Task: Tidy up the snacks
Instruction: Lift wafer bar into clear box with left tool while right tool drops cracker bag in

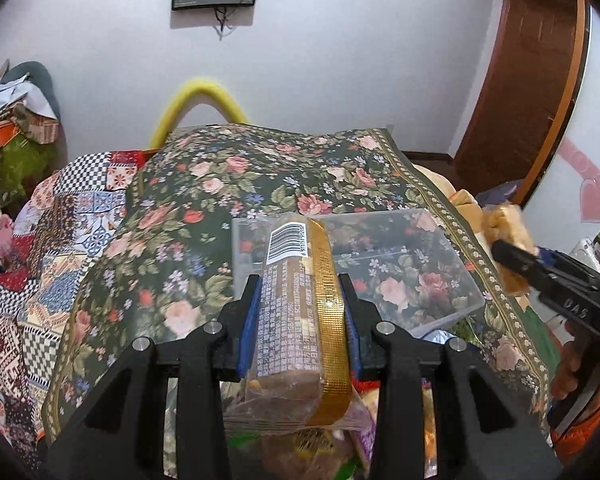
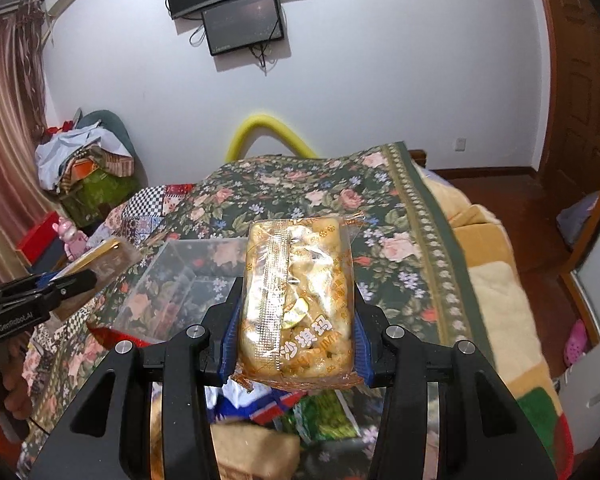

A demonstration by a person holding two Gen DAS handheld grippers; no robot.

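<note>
Two wrapped snacks are in the air at once, one in each tool. The left gripper (image 1: 300,300) has its jaws pinching a brown cake bar (image 1: 300,304) with a gold strip and a barcode, held lengthwise above the near left part of a clear plastic box (image 1: 440,280). The right gripper (image 2: 298,320) has its jaws pinching a yellow sachima packet (image 2: 298,300), which hangs to the right of the same clear plastic box (image 2: 172,280) and nearer the camera. That box sits on the flowered bedspread (image 1: 220,184), and nothing can be seen inside it. More loose packets (image 2: 300,412) lie in a heap on the bed below and near the tools.

Trouble is likeliest, I judge, from both tools heading for one container together: in the left view the right tool already shows close at the far right edge, so the two could knock each other or the thin wall. The box rests on soft bedding, so a nudge might tip or slide it. Both wrappers are slick film, and a slack pinch could let a packet slip and drop outside.
</note>
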